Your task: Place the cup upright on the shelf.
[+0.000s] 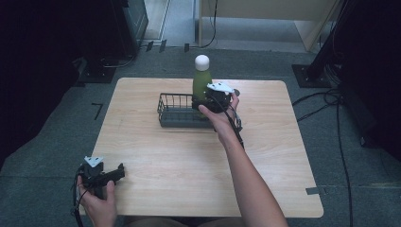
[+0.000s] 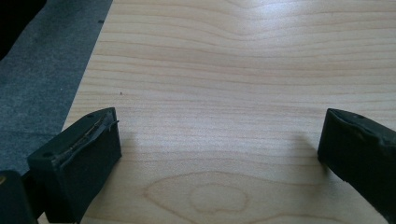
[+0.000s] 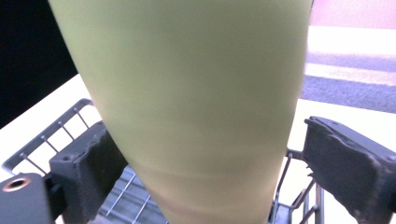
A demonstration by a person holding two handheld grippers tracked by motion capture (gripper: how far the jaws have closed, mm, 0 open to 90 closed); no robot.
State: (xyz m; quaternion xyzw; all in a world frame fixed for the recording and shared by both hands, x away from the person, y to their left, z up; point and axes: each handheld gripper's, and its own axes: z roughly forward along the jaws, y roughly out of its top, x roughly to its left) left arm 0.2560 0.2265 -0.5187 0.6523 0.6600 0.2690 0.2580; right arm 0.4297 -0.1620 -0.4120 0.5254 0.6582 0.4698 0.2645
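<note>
The green bottle [image 1: 202, 81] stands upright, long axis vertical, white cap [image 1: 202, 61] up, at the right end of the dark wire basket [image 1: 176, 112] on the wooden table [image 1: 156, 156]; the right gripper [image 3: 201, 154] brackets its lower body, left jaw touching, right jaw apart; the left gripper [image 2: 219, 149] rests spread over bare tabletop at the near left corner.

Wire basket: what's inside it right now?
The green bottle with a white cap stands upright at the wire basket's right end, between the right gripper's open jaws. The bottle's base and the floor beneath are hidden.
</note>
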